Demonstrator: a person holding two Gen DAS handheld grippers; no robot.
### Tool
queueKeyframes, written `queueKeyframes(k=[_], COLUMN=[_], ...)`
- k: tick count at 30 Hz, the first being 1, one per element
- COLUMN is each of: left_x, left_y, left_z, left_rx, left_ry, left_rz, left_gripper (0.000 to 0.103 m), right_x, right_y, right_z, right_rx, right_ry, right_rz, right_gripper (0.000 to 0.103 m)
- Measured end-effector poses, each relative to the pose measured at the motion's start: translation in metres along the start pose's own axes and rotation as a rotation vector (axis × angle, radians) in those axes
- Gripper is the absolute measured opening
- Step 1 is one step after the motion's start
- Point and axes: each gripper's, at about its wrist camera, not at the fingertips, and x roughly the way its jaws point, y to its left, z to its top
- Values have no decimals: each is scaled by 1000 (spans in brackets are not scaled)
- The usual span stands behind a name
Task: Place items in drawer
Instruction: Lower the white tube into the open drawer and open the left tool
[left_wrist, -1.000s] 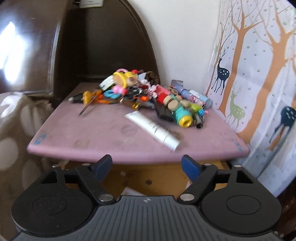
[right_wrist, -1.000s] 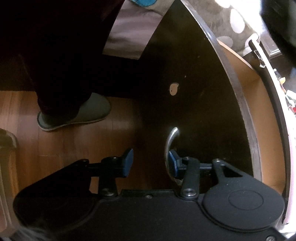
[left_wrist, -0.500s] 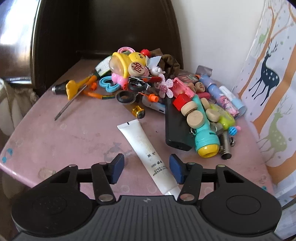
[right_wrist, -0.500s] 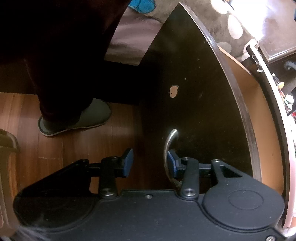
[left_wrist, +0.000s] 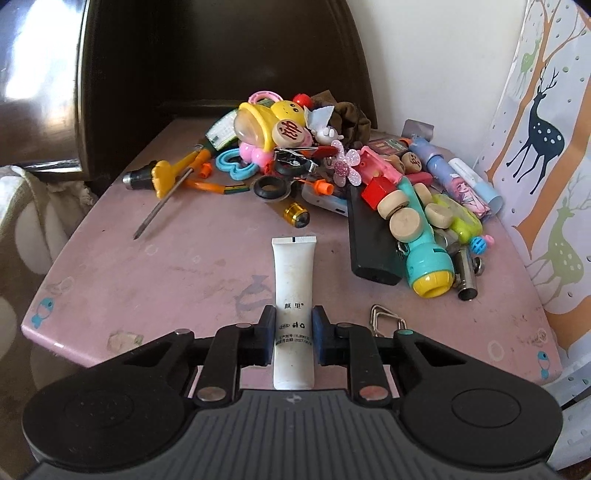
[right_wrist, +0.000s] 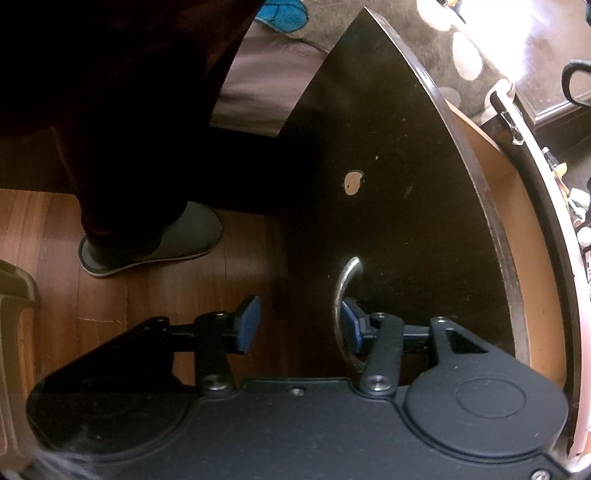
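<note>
On a worn pink tabletop (left_wrist: 166, 266), the left gripper (left_wrist: 293, 338) closes its jaws on a white tube (left_wrist: 293, 291), the blue pads pressing its lower half from either side. The tube lies flat, crimped end pointing away toward a heap of small things at the table's far side: a yellow-handled screwdriver (left_wrist: 162, 192), a black ring (left_wrist: 271, 187), a teal flashlight (left_wrist: 424, 258) with a yellow end, a black remote (left_wrist: 369, 240), wooden discs and bright plastic toys. A wire clip (left_wrist: 386, 317) rests just right of the gripper.

Below, the right gripper (right_wrist: 295, 325) points down at the dark front of the drawer (right_wrist: 388, 184). Its jaws stand apart and are opening; the right pad sits behind the curved metal handle (right_wrist: 343, 295), the left pad well clear over the wood floor (right_wrist: 110, 306). Whether the pad touches the handle is hard to tell in the dim light. The drawer is pulled out, its tan inner wall (right_wrist: 517, 221) showing at right. A person's slipper (right_wrist: 155, 243) rests on the floor beside it.
</note>
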Motion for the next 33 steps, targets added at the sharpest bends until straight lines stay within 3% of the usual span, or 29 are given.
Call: queueKeyframes(k=[10,18,26,33], left_x=[-43,-86,-106,-59], left_y=[8,-1,-7,-12], left_z=[-13,-43,-95,-111], left_rx=[45,150,268,310], left_ry=[-37,-25,83,219], left_rz=[-18,-70,-125,-82], left_gripper=[19,19,19,19], right_x=[1,3,4,4], right_y=[-2,-2,-1,0], right_z=[-1,-1,0,0], right_rx=[1,-7,-3,-6], right_ry=[0,-4,2,0], right_rz=[-2,-8,-12,-14], right_gripper=[50,53,58,59])
